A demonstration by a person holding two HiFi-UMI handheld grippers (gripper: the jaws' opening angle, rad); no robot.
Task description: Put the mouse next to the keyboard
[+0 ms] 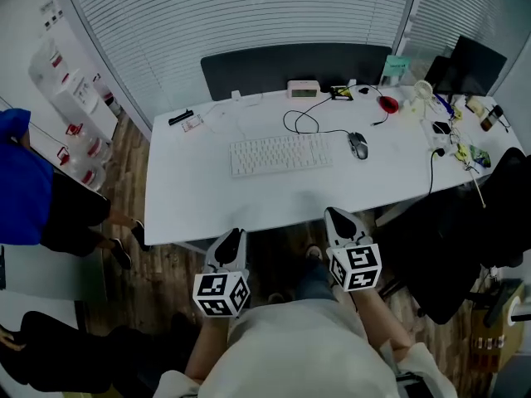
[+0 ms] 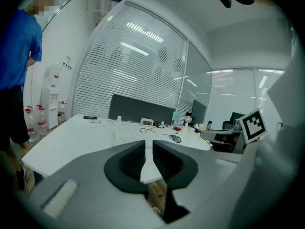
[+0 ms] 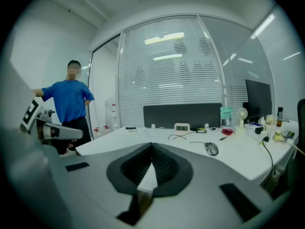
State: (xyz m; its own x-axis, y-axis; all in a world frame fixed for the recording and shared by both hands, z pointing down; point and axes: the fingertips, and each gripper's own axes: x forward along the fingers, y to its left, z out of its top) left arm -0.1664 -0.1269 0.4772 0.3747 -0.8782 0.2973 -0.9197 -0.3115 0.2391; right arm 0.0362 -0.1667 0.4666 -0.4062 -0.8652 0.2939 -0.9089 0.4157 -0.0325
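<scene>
A white keyboard point(image 1: 280, 154) lies at the middle of the white desk point(image 1: 199, 206). The dark mouse point(image 1: 358, 144) rests just off the keyboard's right end, its cable running to the back. Both grippers hang below the desk's near edge, in front of my body. My left gripper point(image 1: 233, 237) holds nothing, and only a narrow slit shows between its jaws point(image 2: 148, 144). My right gripper point(image 1: 336, 215) is shut and empty, its tips meeting point(image 3: 152, 147). The mouse point(image 3: 211, 149) shows far ahead in the right gripper view, and the mouse point(image 2: 176, 138) and keyboard point(image 2: 125, 137) in the left gripper view.
A person in a blue shirt point(image 1: 25, 181) stands left of the desk beside water bottles point(image 1: 79, 139). A black chair point(image 1: 465, 239) stands at the right. A small clock point(image 1: 303, 89), a red object point(image 1: 388, 104) and clutter point(image 1: 465, 131) line the desk's back and right.
</scene>
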